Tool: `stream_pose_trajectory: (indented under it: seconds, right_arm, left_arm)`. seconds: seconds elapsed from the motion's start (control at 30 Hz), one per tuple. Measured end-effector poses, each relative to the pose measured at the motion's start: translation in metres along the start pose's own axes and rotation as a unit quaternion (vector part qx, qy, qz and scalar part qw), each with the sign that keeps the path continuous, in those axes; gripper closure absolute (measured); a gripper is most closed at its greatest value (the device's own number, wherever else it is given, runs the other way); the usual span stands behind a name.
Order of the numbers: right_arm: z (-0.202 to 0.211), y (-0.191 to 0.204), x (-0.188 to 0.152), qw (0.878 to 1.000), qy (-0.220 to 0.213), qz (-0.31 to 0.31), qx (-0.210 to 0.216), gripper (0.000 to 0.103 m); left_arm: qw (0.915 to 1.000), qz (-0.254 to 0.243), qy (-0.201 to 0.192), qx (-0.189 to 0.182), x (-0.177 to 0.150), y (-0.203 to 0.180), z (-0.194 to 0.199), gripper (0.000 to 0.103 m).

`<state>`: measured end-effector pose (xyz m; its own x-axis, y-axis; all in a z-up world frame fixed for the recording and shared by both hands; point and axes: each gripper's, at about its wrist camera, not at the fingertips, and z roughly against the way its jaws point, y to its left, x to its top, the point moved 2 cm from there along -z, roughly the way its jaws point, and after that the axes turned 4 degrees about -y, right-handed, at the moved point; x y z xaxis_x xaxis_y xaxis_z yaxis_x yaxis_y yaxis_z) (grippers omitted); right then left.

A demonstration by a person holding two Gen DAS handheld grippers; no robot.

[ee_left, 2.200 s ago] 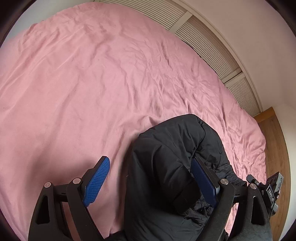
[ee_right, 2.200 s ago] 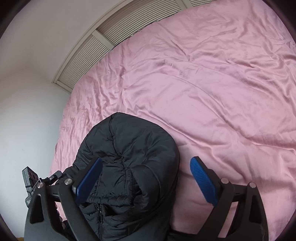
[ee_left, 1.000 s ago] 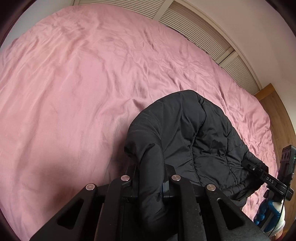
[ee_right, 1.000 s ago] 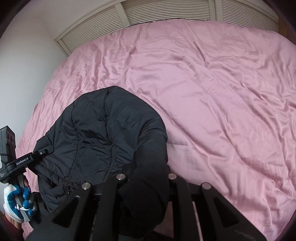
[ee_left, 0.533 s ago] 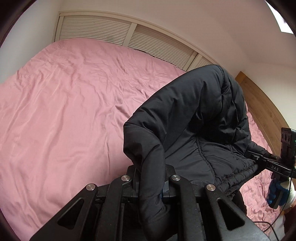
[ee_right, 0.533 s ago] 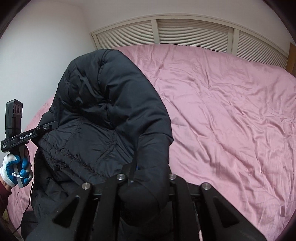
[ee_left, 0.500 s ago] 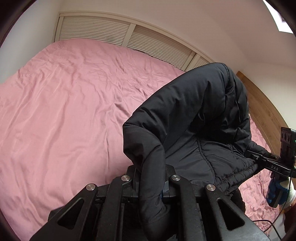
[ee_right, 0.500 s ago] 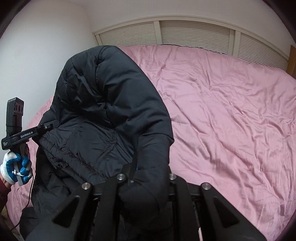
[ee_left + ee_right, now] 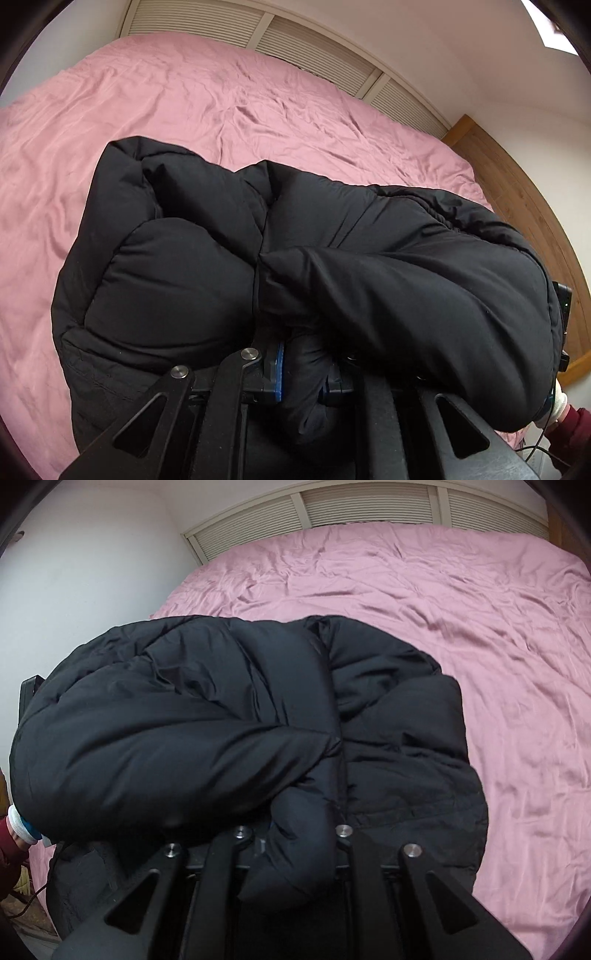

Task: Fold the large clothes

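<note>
A black puffer jacket fills the lower half of the left wrist view and hangs over the pink bed. My left gripper is shut on a bunched fold of the jacket; blue pads show beside the fabric. In the right wrist view the same jacket is stretched across the frame. My right gripper is shut on another fold of it, its pads hidden by fabric. The jacket is held up between both grippers, its far part draped forward.
The bed with a wrinkled pink sheet spreads behind the jacket, also in the right wrist view. Slatted panels and white wall stand at the back. A wooden bed frame runs on the right.
Both grippers closed on the jacket and lifted it off the bed. Since half a second ago the raised hood end has dropped forward, and the jacket now spreads wide between the grippers.
</note>
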<state>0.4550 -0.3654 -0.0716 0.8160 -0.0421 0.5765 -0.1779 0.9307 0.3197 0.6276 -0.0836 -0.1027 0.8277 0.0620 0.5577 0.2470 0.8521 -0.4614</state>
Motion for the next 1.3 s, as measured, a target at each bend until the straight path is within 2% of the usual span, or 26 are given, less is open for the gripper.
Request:
stream_pose_trajectory:
  seconds: [0.23,0.4,0.63,0.87,0.97,1.03,1.13,1.2,1.3]
  right_arm:
    - [-0.007,-0.009,-0.002,1.0,-0.004,-0.023,-0.011,0.09]
    - [0.006,0.001,0.004,1.0,-0.009,-0.022,-0.015,0.085]
    - [0.023,0.01,0.01,1.0,-0.013,-0.014,-0.016,0.069]
    - [0.032,0.008,0.007,0.999,-0.013,-0.016,-0.029,0.06]
    - [0.04,0.004,0.0,0.999,-0.015,-0.021,-0.032,0.057]
    - [0.045,0.0,-0.004,0.999,-0.014,-0.026,-0.034,0.056]
    - [0.053,-0.004,-0.007,0.999,-0.017,-0.029,-0.039,0.056]
    - [0.063,-0.004,-0.005,0.998,-0.028,-0.032,-0.044,0.056]
    - [0.086,0.0,0.01,0.995,-0.075,-0.043,-0.042,0.056]
  left_arm:
    - [0.9998,-0.004,-0.002,0.02,-0.002,-0.006,-0.005,0.086]
    - [0.9995,-0.014,-0.005,0.026,-0.004,-0.01,0.003,0.084]
    - [0.9995,-0.012,-0.008,0.027,-0.004,-0.014,0.01,0.08]
    - [0.9994,-0.013,-0.011,0.03,-0.005,-0.014,0.012,0.078]
    - [0.9993,-0.016,-0.011,0.034,-0.01,-0.013,0.016,0.071]
    - [0.9992,-0.013,-0.01,0.036,-0.011,-0.012,0.018,0.061]
    - [0.9992,-0.009,-0.007,0.037,-0.015,-0.008,0.02,0.056]
    - [0.9991,-0.014,-0.005,0.04,-0.016,-0.007,0.019,0.056]
    - [0.9987,-0.022,-0.003,0.047,-0.015,-0.01,0.014,0.058]
